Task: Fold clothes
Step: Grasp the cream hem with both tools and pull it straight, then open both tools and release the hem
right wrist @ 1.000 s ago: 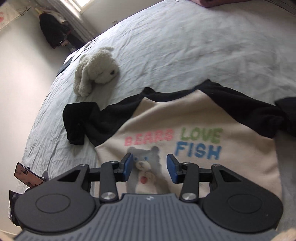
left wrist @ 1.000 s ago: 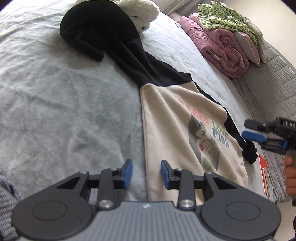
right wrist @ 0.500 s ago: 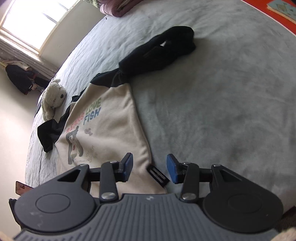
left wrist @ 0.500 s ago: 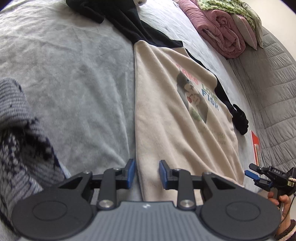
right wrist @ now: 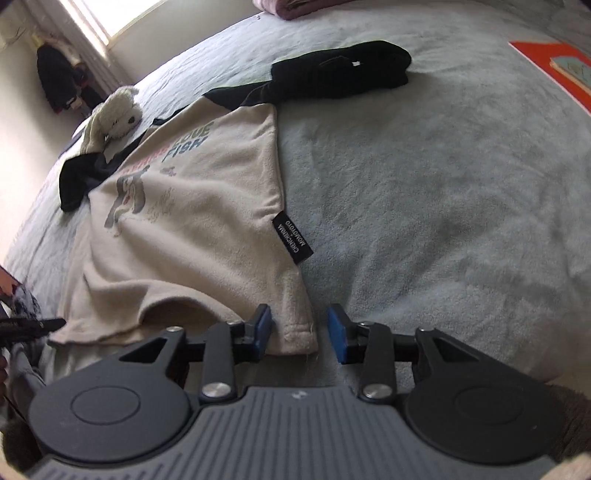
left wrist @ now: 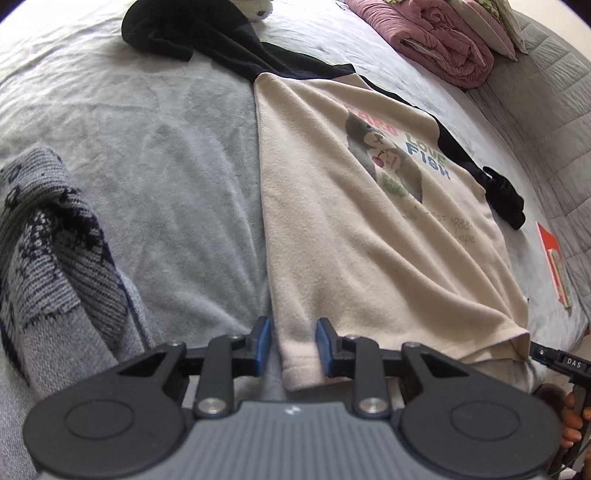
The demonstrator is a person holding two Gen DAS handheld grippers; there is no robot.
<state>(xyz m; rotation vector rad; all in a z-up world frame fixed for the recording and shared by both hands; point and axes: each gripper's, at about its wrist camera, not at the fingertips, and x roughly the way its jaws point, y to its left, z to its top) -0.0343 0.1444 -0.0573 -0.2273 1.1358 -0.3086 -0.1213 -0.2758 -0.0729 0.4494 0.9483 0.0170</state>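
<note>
**Both grippers down at the sweatshirt hem**

Since half a second back, both grippers have closed in on the bottom hem, each one now straddling a corner.

- Left gripper (left wrist: 291, 345): blue pads apart, near hem corner of the cream sweatshirt (left wrist: 354, 221) lying between them. Cloth touches or nearly touches the right-hand pad; not pinched.
- Right gripper (right wrist: 300, 332): pads apart, the opposite hem corner between them, closer to the left-hand pad. Not pinched. Black brand tag (right wrist: 293, 237) sticks out of the side seam just above this corner.
- Sweatshirt (right wrist: 192, 206) lies front-up and flat on the grey bedspread (left wrist: 166, 147), bear print and "LOVE FISH" lettering showing. Hem slightly lifted and rippled between the two corners.
- Black sleeves: one bunched (right wrist: 343, 74) beside the shoulder on the right gripper's side, the other (left wrist: 192, 33) spread out at the far end, near a white plush dog (right wrist: 114, 118).
- Grey-and-navy patterned knit (left wrist: 48, 251) heaped on the bed, left of the left gripper.
- Pink folded quilt (left wrist: 436, 37) at the far side of the bed; red-covered book (left wrist: 554, 258) near the bed's edge past the sweatshirt.
</note>
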